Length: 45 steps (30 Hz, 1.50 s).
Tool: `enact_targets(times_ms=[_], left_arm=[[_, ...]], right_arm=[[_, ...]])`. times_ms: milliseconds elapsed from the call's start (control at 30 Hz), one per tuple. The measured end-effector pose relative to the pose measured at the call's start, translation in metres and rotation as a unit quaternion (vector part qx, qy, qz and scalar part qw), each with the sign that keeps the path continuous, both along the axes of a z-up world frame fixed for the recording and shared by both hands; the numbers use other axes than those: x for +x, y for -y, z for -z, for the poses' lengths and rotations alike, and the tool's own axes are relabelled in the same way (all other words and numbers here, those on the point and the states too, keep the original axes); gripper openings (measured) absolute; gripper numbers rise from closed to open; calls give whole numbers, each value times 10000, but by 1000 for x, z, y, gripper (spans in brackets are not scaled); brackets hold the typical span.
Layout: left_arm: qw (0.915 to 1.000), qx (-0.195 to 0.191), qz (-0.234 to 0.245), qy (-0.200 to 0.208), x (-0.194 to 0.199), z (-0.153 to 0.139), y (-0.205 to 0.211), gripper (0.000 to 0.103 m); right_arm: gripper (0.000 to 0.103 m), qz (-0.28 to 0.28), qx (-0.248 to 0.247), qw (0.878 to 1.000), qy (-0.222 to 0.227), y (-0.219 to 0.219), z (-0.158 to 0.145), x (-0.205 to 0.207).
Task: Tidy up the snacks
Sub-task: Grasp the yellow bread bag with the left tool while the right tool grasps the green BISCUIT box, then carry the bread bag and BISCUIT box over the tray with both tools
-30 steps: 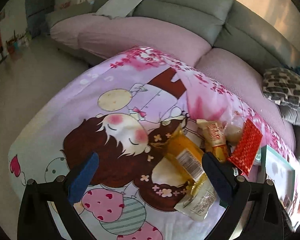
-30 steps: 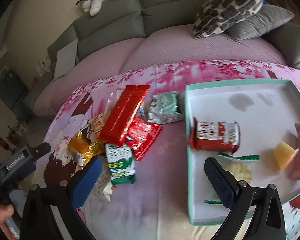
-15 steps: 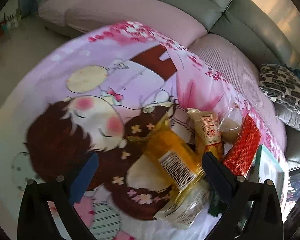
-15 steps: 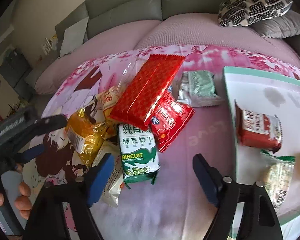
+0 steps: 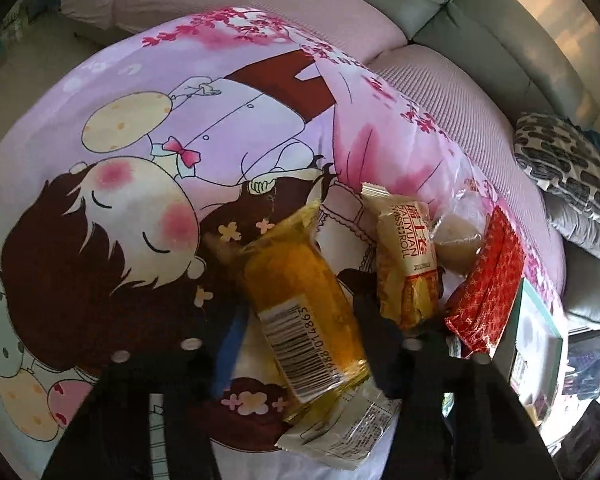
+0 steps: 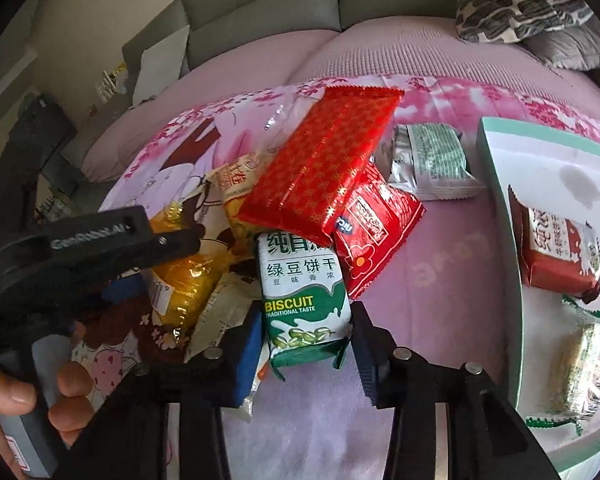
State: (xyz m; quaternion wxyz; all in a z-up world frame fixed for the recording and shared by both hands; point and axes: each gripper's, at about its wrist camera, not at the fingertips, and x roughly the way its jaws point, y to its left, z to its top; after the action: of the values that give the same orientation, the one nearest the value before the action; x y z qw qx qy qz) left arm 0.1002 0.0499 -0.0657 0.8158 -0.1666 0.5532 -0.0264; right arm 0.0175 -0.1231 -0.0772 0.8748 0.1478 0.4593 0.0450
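Observation:
In the left wrist view my left gripper (image 5: 300,332) is closing its jaws on a yellow packet (image 5: 300,300) with a barcode, and both pads meet its sides. The right wrist view shows that same left gripper (image 6: 156,264), held by a hand (image 6: 60,392). My right gripper (image 6: 308,344) is closing its jaws on a green and white biscuit packet (image 6: 304,304), with the pads pressing on both edges. Both packets lie in a snack pile on a pink cartoon cloth (image 5: 180,120). A white tray (image 6: 496,200) with a green rim lies to the right.
The pile also holds a long red patterned packet (image 6: 320,160), a small red packet (image 6: 376,232), a silver-green packet (image 6: 432,160), a swiss roll packet (image 5: 408,256) and a clear bag (image 5: 456,236). The tray carries a red-white packet (image 6: 556,248). A sofa and cushions stand behind.
Both grippers came down onto the pile and closed from wide open. The left one now straddles the yellow packet and the right one the green biscuit packet.

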Motion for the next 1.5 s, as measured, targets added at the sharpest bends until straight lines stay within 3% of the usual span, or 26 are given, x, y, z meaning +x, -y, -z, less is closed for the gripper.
enact_targets(times_ms=[167,1000,1267,1500], left_arm=[[10000,48,15,65,-2,-7,-1,42],[9955,113,-165,925,-26,-68,-15,42],[9942,199,78,1058,-33,-76,4,42],[9907,297,639,1167,-42,-82,44,42]], right_arm=[[42,-97,70,9999,47,-1,-6,-4],[42,-269,345,9963,744,10,-63,-54],[42,38,363,9948,950,39,-76,-67],[42,825,306,9903,1078,100,-84,-81]])
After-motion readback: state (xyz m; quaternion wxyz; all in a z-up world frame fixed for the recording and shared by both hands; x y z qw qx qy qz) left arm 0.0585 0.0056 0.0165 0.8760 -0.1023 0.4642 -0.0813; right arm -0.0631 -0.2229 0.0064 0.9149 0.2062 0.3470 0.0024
